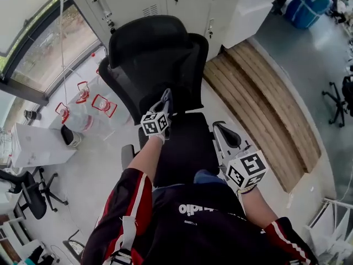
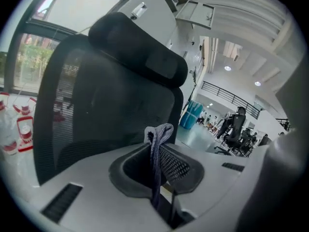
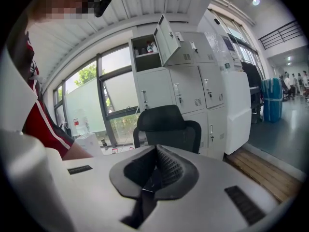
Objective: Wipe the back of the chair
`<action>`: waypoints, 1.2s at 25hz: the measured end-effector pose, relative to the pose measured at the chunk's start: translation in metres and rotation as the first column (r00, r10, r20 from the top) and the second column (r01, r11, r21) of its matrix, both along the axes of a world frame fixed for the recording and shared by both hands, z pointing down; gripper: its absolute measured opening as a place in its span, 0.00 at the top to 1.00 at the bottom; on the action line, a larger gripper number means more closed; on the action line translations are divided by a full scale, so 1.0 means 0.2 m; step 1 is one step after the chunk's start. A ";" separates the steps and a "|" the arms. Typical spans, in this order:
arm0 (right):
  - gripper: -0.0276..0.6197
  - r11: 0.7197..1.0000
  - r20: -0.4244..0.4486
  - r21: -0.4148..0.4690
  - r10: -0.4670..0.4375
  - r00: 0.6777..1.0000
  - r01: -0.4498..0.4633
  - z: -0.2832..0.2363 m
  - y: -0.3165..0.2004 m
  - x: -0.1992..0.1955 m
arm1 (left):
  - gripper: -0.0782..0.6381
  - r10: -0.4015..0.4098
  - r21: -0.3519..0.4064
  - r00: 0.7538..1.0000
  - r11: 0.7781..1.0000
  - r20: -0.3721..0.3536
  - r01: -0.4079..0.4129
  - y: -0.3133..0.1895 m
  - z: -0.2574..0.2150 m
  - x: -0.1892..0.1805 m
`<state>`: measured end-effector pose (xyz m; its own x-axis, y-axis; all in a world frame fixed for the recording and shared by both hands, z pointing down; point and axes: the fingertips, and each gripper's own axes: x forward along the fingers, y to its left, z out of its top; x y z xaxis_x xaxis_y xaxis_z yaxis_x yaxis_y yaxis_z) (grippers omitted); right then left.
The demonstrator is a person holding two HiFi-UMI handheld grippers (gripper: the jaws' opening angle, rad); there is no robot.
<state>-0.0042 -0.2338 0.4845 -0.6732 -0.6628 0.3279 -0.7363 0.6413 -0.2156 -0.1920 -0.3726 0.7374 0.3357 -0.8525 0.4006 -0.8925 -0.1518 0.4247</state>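
A person in a black jacket with red-and-white sleeve stripes stands over a black office chair, a claw in each hand. The left claw is clamped on a grey cloth, a fold of which sticks up above the pinching tips. In the head view it is held against the lower part of the mesh backrest, on the seat side, just above the seat. Whether the cloth actually touches the mesh cannot be told. In the left gripper view the backrest and its padded headrest fill the frame directly ahead of the cloth.

The right claw hangs lower and to the right, beside the seat, with its jaws pressed together and nothing between them. The right gripper view looks across the room at the chair in front of a row of white lockers, one upper door swung open.

Water jugs with red labels stand on the floor by the window, left of the chair. A low wooden platform runs along its right.
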 end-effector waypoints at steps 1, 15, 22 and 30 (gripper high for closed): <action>0.94 1.000 -0.007 -0.012 0.015 1.000 -0.015 0.03 -0.02 0.06 | 0.81 0.017 -0.004 1.000 1.000 -0.010 -0.017 -0.02 0.03 0.10; 0.94 0.970 -0.086 -0.133 0.194 0.977 -0.204 0.33 -0.16 0.75 | 0.81 0.164 -0.077 0.986 0.983 -0.040 -0.166 -0.29 0.51 0.92; 0.94 0.966 -0.110 -0.147 0.200 0.974 -0.214 0.38 -0.15 0.82 | 0.81 0.108 -0.136 0.994 0.985 -0.005 -0.107 -0.31 0.67 0.82; 0.94 0.983 -0.107 -0.143 0.100 0.989 -0.115 0.37 -0.18 0.58 | 0.81 -0.015 -0.152 1.000 0.988 0.017 0.018 -0.19 0.68 0.43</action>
<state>0.1120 -0.2698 0.5590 -0.5602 -0.6685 0.4892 -0.8215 0.5240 -0.2248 -0.1063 -0.4107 0.8732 0.3149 -0.7866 0.5311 -0.9010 -0.0719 0.4277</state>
